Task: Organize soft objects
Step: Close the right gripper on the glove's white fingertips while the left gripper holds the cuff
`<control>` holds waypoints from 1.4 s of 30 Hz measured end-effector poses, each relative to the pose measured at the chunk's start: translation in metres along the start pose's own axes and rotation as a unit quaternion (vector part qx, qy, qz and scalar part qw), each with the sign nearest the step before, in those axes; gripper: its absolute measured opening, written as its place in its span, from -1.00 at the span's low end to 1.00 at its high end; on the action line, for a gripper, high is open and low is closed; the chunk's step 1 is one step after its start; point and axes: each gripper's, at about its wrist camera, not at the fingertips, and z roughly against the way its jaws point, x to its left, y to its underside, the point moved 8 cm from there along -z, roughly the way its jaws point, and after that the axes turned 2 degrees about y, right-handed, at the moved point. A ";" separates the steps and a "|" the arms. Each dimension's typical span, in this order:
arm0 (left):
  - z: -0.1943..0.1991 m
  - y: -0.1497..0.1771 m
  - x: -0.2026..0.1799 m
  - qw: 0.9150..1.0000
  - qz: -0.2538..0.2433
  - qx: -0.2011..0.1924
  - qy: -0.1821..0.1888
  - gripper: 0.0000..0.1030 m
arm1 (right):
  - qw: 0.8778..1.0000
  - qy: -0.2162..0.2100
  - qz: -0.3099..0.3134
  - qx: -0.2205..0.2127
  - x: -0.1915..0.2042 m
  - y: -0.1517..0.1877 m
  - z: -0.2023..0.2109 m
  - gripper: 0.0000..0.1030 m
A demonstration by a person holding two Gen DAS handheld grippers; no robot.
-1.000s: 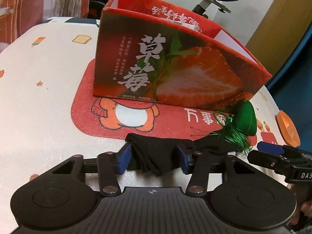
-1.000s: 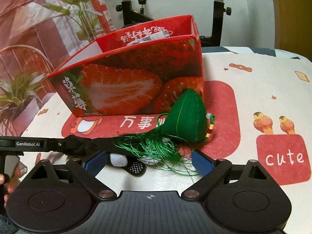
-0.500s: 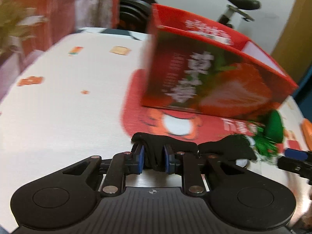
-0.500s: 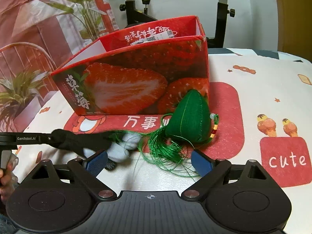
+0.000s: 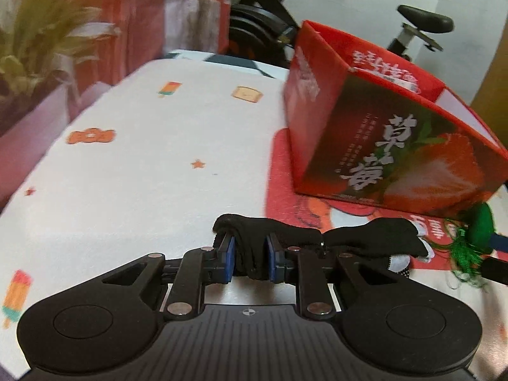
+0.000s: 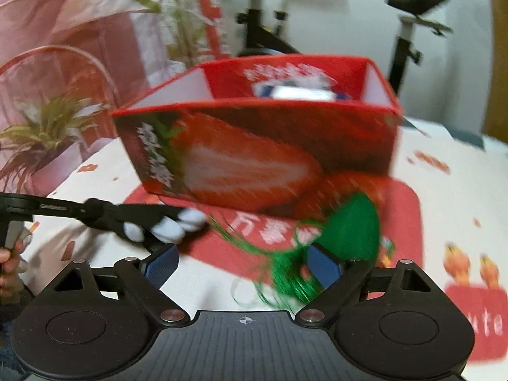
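Left gripper [image 5: 249,262]: your blue pads are clenched on the cuff end of the black glove [image 5: 317,241]; in the right wrist view you see this gripper [image 6: 95,211] reaching in from the left edge, with your hand behind it.
Black glove: pinched between your left pads, it trails off to the right toward the strawberry box [image 5: 390,146], and its white-tipped fingers [image 5: 401,258] hang near the box's front face. In the right wrist view the white tips [image 6: 171,227] sit just in front of the box's lower left corner, blurred.
Right gripper [image 6: 244,262]: your jaws stand wide apart and grasp nothing; the green tassel [image 6: 285,273] lies between the pads, and whether the threads touch either pad you cannot tell through the blur.
Green pouch [image 6: 352,228]: it rests in front of the strawberry box [image 6: 260,146], close against the box's right front corner, its tassel spilling toward you. From the left wrist view you see the pouch [image 5: 482,225] just past the box's near right corner, with the tassel [image 5: 463,254] below it.
Strawberry box: open-topped, red, it stands on the red patch [image 5: 285,171] of the printed cloth [image 5: 143,158]; something white and blue [image 6: 301,92] lies inside it, too blurred to name.
Behind the box: an exercise bike [image 6: 266,31] and a leafy plant [image 6: 47,127] to the box's left.
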 end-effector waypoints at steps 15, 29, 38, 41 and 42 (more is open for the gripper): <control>-0.022 -0.003 -0.032 0.997 -0.022 0.022 0.069 -0.58 | 0.993 -0.042 0.109 0.014 0.045 -0.012 -0.057 0.64; -0.019 0.006 -0.045 0.996 -0.011 0.022 0.086 -0.58 | 0.998 -0.049 0.036 0.035 0.028 -0.008 -0.069 -0.23; 0.012 -0.009 -0.055 0.994 -0.002 -0.023 0.105 -0.71 | 0.995 -0.046 0.080 -0.044 0.045 -0.028 -0.027 -0.50; 0.033 -0.021 -0.061 0.992 -0.005 -0.050 0.116 -0.72 | 0.993 -0.051 0.083 -0.072 0.047 -0.041 -0.009 -0.51; 0.040 -0.025 -0.064 0.991 -0.008 -0.059 0.120 -0.72 | 0.992 -0.053 0.084 -0.082 0.046 -0.046 -0.002 -0.51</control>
